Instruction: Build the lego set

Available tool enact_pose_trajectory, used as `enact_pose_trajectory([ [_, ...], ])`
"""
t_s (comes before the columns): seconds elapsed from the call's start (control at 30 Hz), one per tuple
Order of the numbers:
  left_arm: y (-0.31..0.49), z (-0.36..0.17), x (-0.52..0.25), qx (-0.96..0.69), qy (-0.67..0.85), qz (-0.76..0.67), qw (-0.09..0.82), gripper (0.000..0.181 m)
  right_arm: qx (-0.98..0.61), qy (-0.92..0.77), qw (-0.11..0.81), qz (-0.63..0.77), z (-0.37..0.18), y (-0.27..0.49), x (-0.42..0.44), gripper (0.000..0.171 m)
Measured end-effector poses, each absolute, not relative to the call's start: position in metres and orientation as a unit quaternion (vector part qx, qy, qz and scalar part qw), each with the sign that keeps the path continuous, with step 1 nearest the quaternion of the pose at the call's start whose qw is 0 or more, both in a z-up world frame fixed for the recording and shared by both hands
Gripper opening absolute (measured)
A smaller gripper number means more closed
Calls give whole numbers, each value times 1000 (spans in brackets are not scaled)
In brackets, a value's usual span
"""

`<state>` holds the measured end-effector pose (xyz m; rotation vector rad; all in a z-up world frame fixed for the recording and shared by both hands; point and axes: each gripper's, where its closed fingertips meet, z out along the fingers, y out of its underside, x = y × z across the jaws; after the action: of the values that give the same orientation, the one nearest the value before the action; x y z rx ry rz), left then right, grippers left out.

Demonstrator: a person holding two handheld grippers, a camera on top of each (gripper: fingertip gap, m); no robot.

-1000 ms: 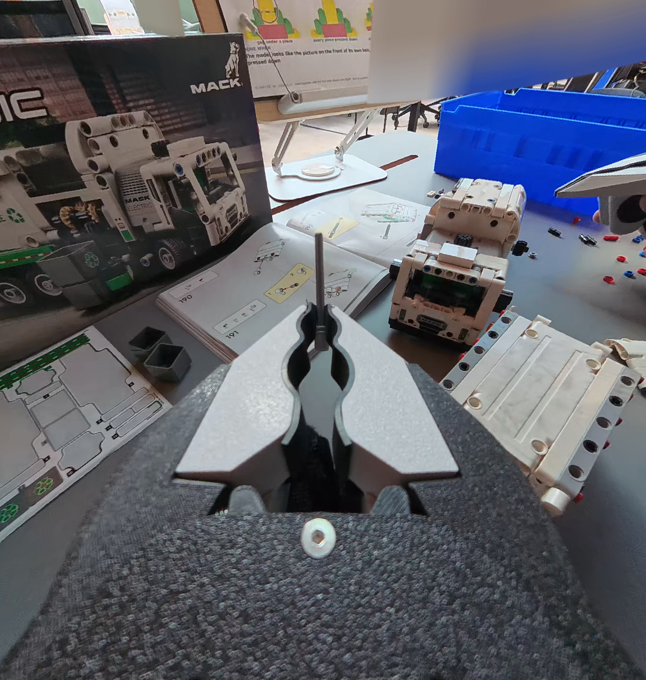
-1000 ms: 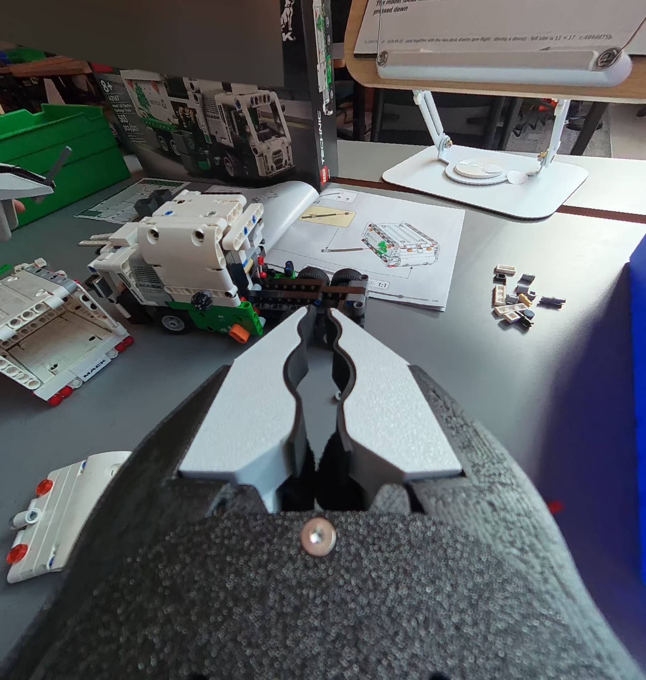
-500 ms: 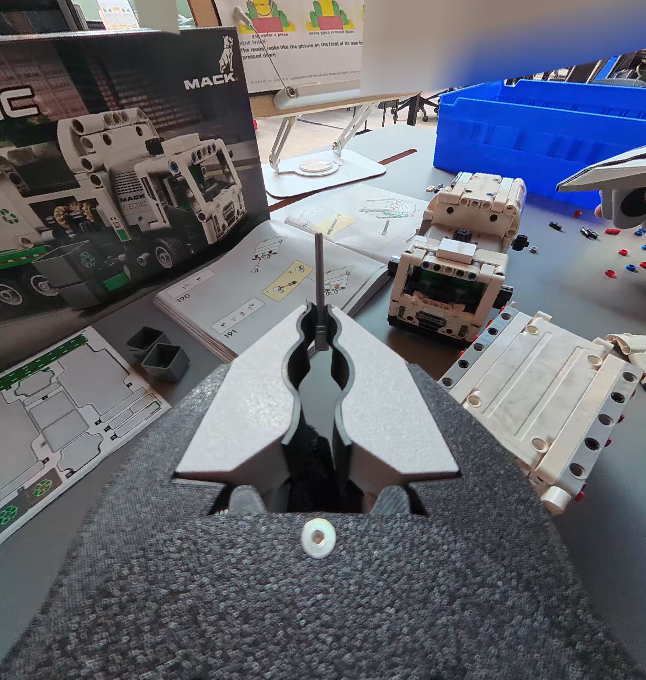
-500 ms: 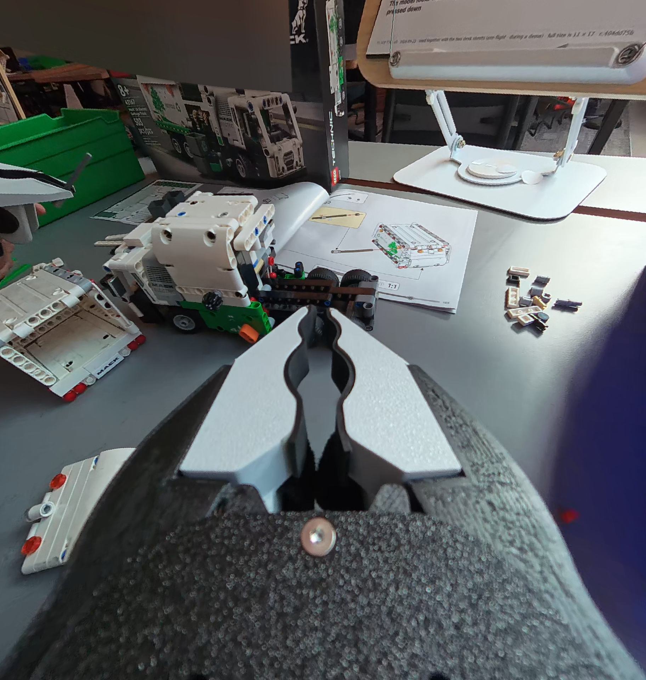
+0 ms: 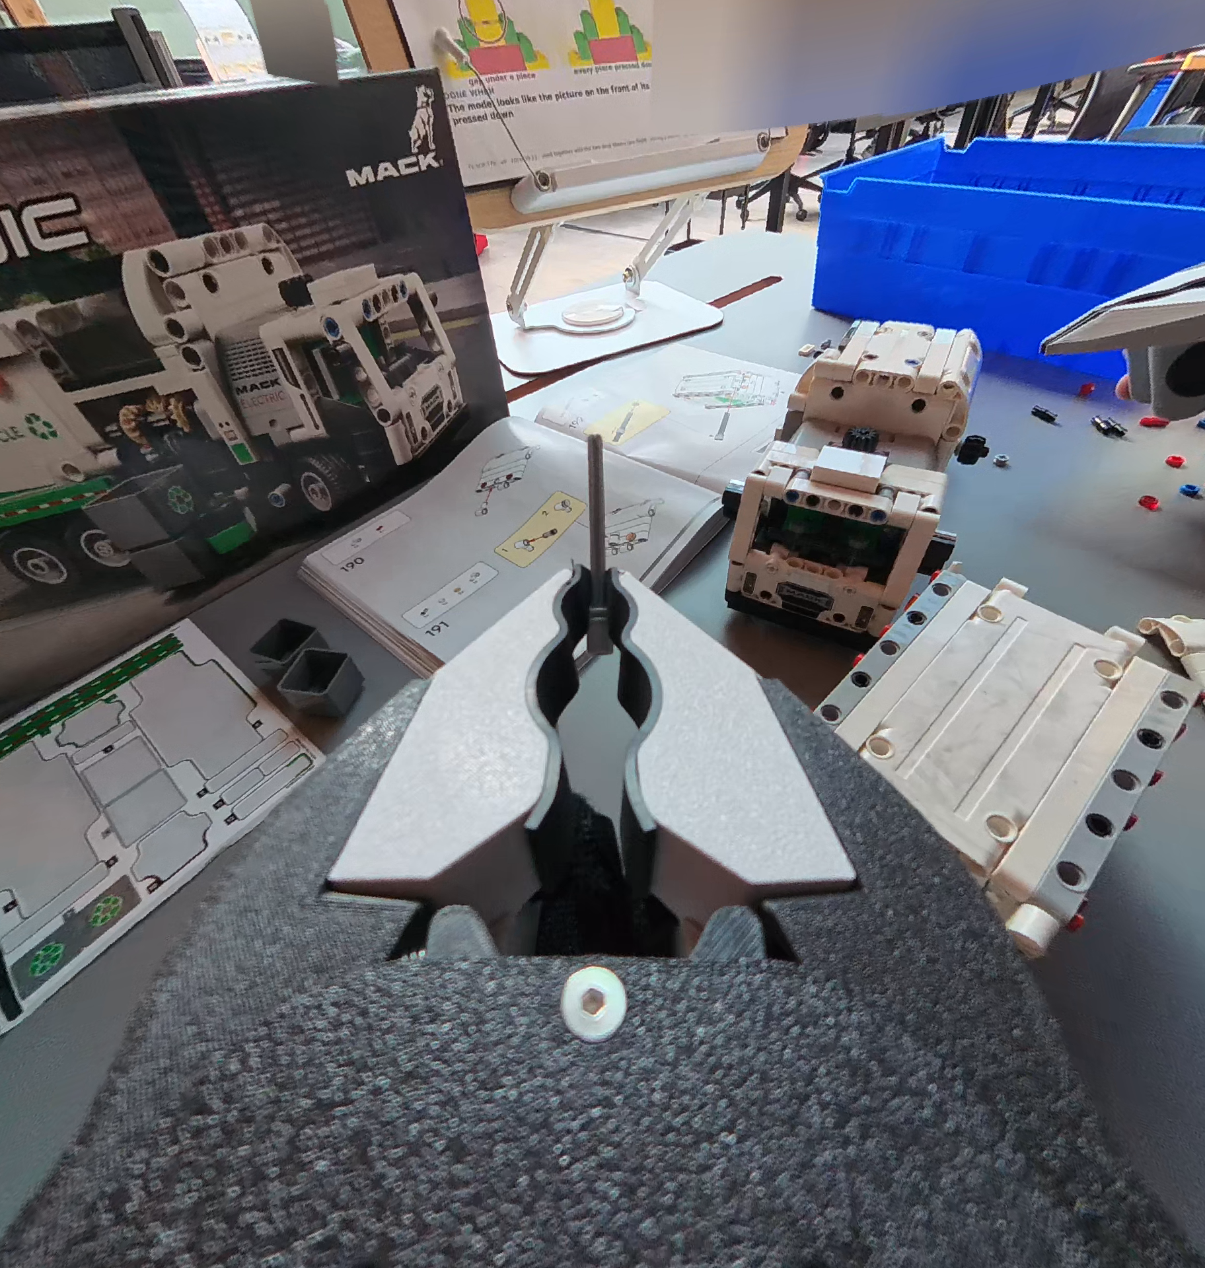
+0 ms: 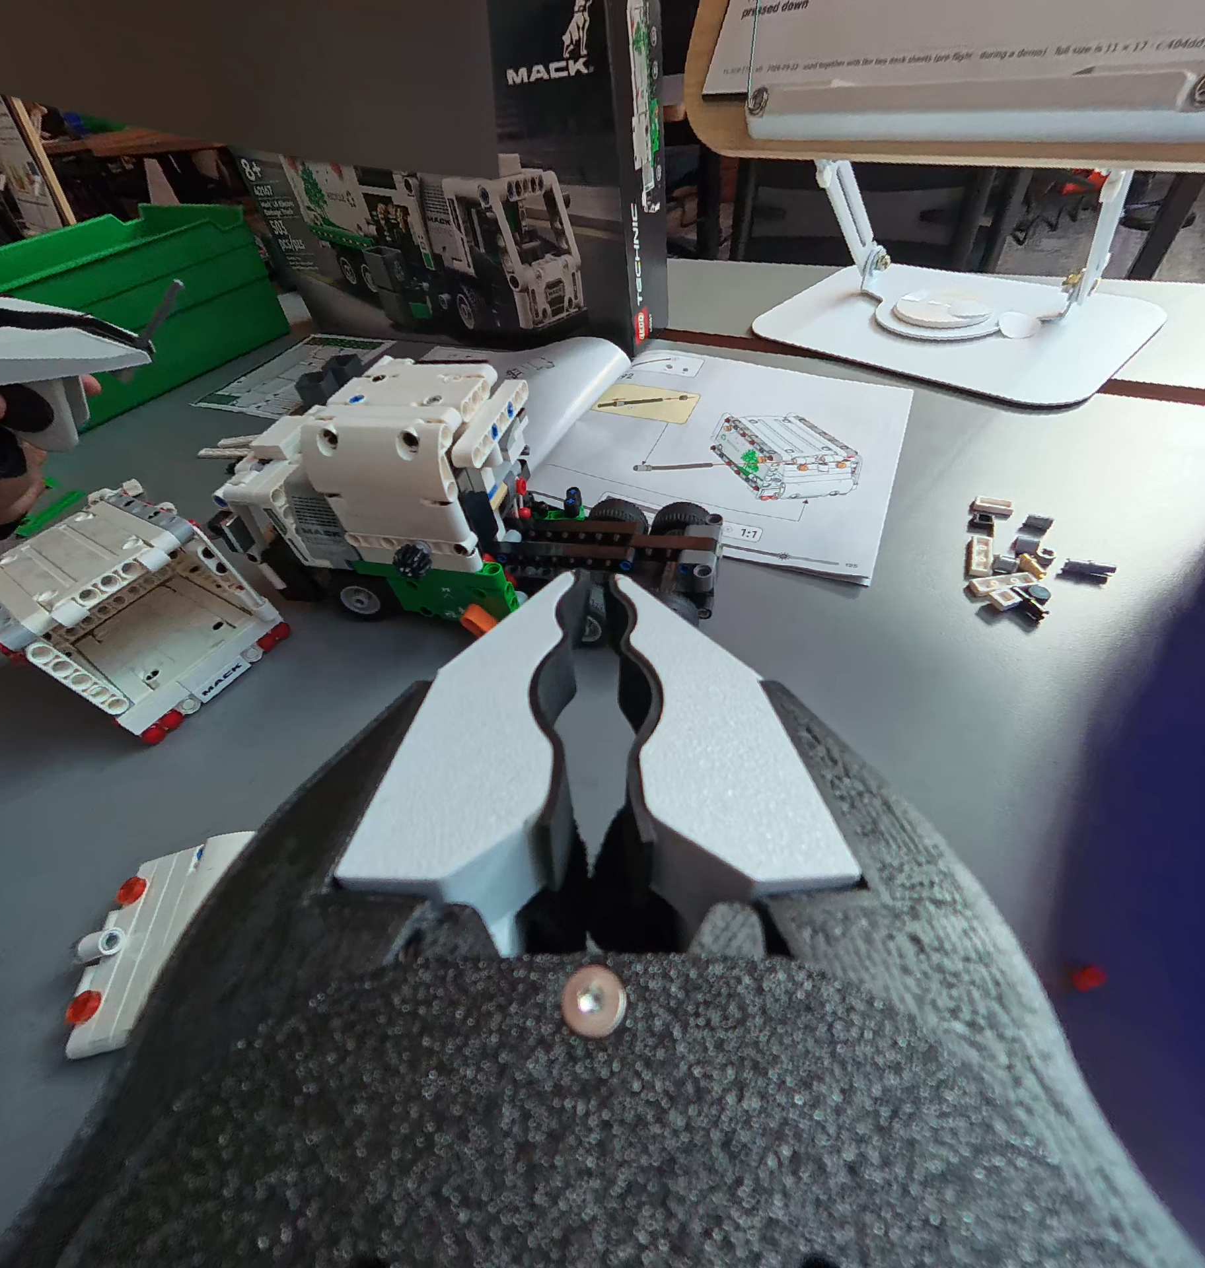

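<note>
Your left gripper [image 5: 596, 597] is clamped on a thin grey axle [image 5: 595, 508] that stands upright from its tips, held above the dark grey surface [image 5: 1094, 549]. Just beyond those tips lies the open instruction booklet [image 5: 490, 535], and behind that the set's box [image 5: 208, 329] stands on edge. Ahead and to the right of the gripper sits the white truck cab [image 5: 840, 521], facing you, with the white container body [image 5: 1011, 741] lying near it, right of the gripper. To the gripper's left you have two small grey bins [image 5: 311, 665] and a sticker sheet [image 5: 105, 789]. A blue bin [image 5: 998, 240] stands far ahead on the right, and a white stand [image 5: 606, 322] with a tilted board sits behind the booklet.

Your right gripper [image 6: 594, 583] holds nothing, its jaws a narrow gap apart, tips just short of the truck's black chassis [image 6: 620, 542]. Left of it lies a white panel with red studs [image 6: 133, 940]; ahead to the right, well apart, a small heap of loose pieces [image 6: 1011, 562]. A green bin [image 6: 126, 274] stands far left; chairs and desks fill the room behind
</note>
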<state>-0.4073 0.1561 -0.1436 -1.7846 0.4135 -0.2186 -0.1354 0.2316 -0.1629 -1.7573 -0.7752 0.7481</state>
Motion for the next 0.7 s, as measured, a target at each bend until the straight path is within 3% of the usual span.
enact_pose_trajectory([
  [0.3,140,-126,-397,-748,178,-108,630,1,-713,-385,503,301,-170,211,-156,7],
  [0.37,136,-129,-393,-757,157,-143,618,1,-707,-417,461,339,-175,192,-174,11],
  [0.47,126,-124,-390,-762,117,-179,611,1,-672,-505,370,395,-176,147,-207,32],
  [0.53,113,-118,-385,-759,108,-187,615,1,-621,-585,363,375,-181,126,-221,46],
  [0.7,67,-119,-370,-770,142,-129,609,1,-592,-629,372,340,-189,112,-245,53],
])
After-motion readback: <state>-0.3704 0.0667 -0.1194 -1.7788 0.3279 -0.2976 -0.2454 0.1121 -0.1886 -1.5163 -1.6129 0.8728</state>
